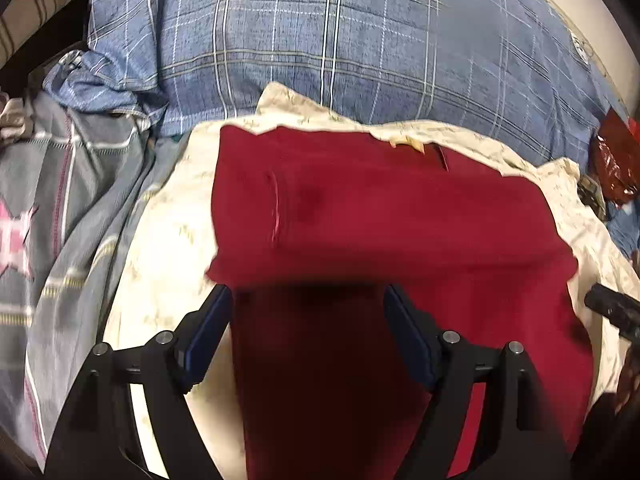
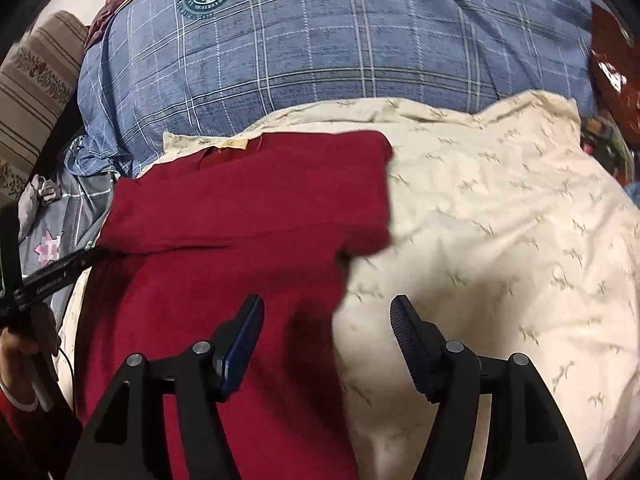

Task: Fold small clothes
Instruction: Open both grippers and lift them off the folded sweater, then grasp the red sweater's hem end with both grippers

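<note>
A dark red garment [image 1: 380, 216] lies on a cream patterned cloth [image 1: 160, 264], its far part folded over into a flat band. It also shows in the right wrist view [image 2: 248, 200] on the same cream cloth [image 2: 500, 208]. My left gripper [image 1: 308, 300] is open just above the garment's near part, with nothing between its blue pads [image 1: 212, 320]. My right gripper [image 2: 326, 312] is open over the garment's right edge, one pad [image 2: 244, 340] above the red fabric and the other above the cream cloth. The left gripper's tip [image 2: 60, 272] shows at the garment's left side.
A blue plaid quilt [image 1: 340, 52] bulges behind the cream cloth. A grey patterned sheet [image 1: 60, 208] lies on the left. A shiny red packet [image 1: 612, 160] sits at the right. A striped surface [image 2: 36, 92] stands at the far left.
</note>
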`<state>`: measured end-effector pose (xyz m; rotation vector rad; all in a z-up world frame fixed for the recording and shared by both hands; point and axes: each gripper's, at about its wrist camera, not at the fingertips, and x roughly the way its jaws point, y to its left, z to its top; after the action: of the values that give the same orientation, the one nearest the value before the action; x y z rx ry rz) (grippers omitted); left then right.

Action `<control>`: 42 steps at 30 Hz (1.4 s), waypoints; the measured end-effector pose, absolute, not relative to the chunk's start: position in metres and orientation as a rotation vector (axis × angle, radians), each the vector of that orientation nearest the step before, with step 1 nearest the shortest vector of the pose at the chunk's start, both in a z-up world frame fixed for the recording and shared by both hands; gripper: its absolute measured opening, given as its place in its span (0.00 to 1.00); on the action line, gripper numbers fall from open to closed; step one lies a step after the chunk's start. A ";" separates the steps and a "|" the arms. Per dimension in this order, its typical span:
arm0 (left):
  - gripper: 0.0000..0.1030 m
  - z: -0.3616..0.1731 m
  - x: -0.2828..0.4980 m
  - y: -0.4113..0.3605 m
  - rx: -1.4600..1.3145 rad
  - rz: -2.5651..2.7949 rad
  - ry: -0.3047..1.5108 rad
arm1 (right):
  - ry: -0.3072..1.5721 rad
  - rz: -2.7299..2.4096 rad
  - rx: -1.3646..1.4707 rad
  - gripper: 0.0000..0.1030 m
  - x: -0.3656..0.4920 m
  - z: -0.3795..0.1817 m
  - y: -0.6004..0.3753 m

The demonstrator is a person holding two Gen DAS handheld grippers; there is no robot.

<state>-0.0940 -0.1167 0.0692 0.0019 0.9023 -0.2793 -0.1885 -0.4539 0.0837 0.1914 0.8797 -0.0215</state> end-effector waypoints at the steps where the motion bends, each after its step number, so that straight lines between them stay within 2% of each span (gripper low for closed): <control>1: 0.75 0.069 -0.098 -0.116 0.004 -0.282 0.905 | 0.886 -0.017 0.205 0.66 -0.193 0.082 -0.457; 15: 0.75 0.067 -0.185 -0.086 -0.053 -0.351 0.955 | 0.973 0.088 0.263 0.66 -0.259 0.072 -0.458; 26: 0.76 0.042 -0.239 -0.071 -0.068 -0.364 1.056 | 1.072 0.134 0.219 0.63 -0.311 0.036 -0.449; 27: 0.76 0.040 -0.242 -0.070 -0.073 -0.362 1.068 | 1.065 0.140 0.208 0.47 -0.312 0.036 -0.446; 28: 0.76 0.038 -0.243 -0.070 -0.075 -0.363 1.074 | 1.065 0.150 0.197 0.16 -0.313 0.036 -0.443; 29: 0.76 0.036 -0.246 -0.070 -0.075 -0.362 1.079 | 1.062 0.152 0.166 0.07 -0.313 0.037 -0.438; 35: 0.76 0.033 -0.254 -0.064 -0.089 -0.361 1.088 | 1.021 0.178 0.145 0.07 -0.330 0.055 -0.437; 39: 0.76 0.025 -0.261 -0.063 -0.101 -0.363 1.114 | 1.061 0.165 0.172 0.08 -0.333 0.044 -0.447; 42: 0.76 0.023 -0.265 -0.068 -0.063 -0.359 1.104 | 1.070 0.160 0.230 0.20 -0.333 0.039 -0.452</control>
<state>-0.2650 -0.0679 0.0228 -0.0632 1.1040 -0.3586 -0.3328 -0.4521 0.0391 0.2303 1.0703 0.1597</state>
